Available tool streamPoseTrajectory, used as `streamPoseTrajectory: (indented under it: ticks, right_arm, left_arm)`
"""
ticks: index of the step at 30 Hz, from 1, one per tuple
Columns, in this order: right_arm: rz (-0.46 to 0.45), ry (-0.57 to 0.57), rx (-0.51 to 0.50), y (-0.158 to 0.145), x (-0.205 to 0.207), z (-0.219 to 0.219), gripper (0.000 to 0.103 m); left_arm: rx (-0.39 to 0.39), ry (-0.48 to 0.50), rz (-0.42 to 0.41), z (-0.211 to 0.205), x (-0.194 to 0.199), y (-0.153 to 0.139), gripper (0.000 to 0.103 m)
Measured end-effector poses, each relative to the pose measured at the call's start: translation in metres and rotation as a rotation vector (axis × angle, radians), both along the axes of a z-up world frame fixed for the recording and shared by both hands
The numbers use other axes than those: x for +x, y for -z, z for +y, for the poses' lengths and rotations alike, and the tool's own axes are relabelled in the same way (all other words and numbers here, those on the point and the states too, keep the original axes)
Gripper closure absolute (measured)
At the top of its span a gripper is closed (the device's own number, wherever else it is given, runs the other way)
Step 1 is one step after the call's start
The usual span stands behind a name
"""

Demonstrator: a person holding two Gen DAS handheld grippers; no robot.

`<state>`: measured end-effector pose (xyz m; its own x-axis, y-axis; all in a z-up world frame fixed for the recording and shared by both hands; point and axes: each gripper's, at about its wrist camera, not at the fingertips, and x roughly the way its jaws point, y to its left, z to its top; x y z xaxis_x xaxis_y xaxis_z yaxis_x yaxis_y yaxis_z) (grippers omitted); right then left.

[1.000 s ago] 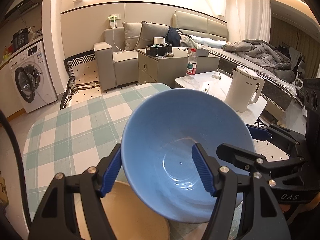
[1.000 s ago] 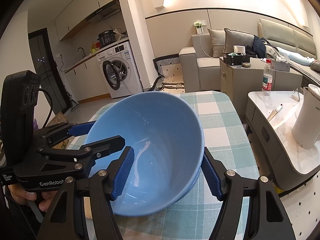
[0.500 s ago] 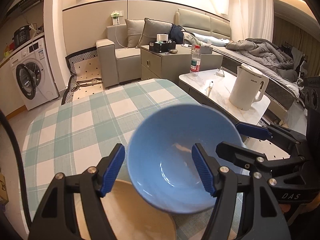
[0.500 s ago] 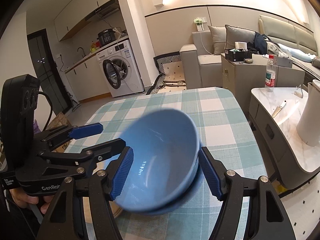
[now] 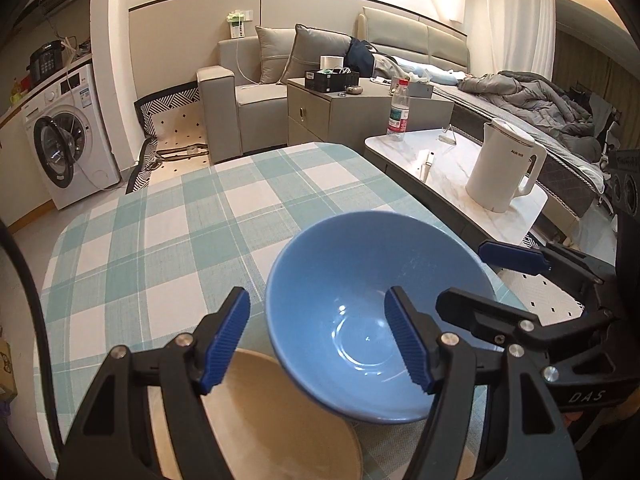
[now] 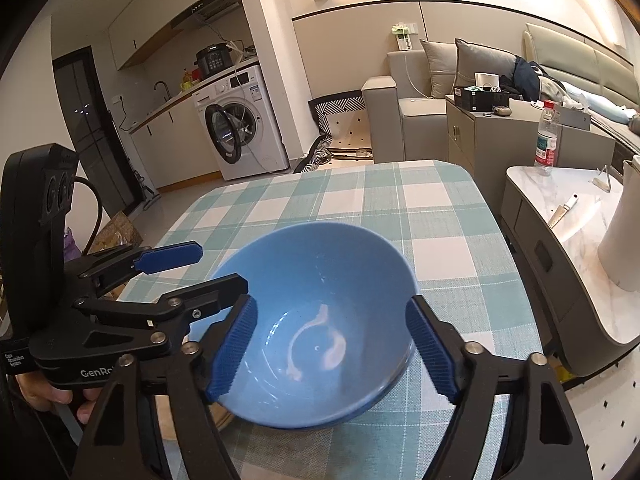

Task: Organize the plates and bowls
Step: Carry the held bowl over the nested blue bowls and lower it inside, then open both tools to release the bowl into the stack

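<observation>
Bowl [image 5: 376,320] – solid blue. Plate [image 5: 280,420] – plain beige. Tablecloth [image 5: 168,240] – teal-and-white check. Gripper pads [image 5: 226,336] ribbed blue, frames black. Kettle [image 5: 502,168] white. Washing machine [image 6: 240,128] white, door ring dark. Sofa [image 5: 248,88] grey.

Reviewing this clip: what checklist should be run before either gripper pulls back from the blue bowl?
1. blue bowl upright on the checked tablecloth: ok.
2. right gripper released: ok. Its jaws have just been opening, with the bowl wall between them and the pads clear.
3. left gripper released: ok. Its pads straddle the rim without pressing.
4. Bowl clear of the tan plate: cannot tell.
5. Space behind both grippers to withdraw: cannot tell.
</observation>
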<state>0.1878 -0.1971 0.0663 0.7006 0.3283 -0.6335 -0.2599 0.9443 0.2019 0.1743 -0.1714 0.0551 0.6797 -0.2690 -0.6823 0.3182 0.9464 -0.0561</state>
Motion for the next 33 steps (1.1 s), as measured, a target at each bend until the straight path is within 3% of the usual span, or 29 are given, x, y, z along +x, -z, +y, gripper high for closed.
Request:
streamPoseTrajectory:
  ticks: [5,11,14,22,33]
  right_arm:
    - [-0.003,0.008,-0.003,0.002,0.000,-0.004,0.013]
    - [-0.019,0.004,-0.021,0.002,-0.002,-0.006,0.011]
    - [-0.038,0.006,-0.018,0.001,-0.003,-0.009,0.002]
    - [-0.115,-0.019,-0.050,-0.004,-0.013,-0.002,0.001]
    - [-0.236,-0.062,-0.037,-0.014,-0.035,0.006,0.001]
  left_arm:
    - [0.000,-0.013,0.010,0.005,0.000,0.004,0.029]
    - [-0.008,-0.027,0.003,0.014,-0.005,0.004,0.020]
    - [-0.025,-0.042,0.002,0.022,-0.009,0.003,0.013]
    - [-0.026,-0.082,-0.043,0.046,-0.028,0.000,0.000]
    - [-0.041,-0.173,-0.125,0.093,-0.063,-0.001,0.000]
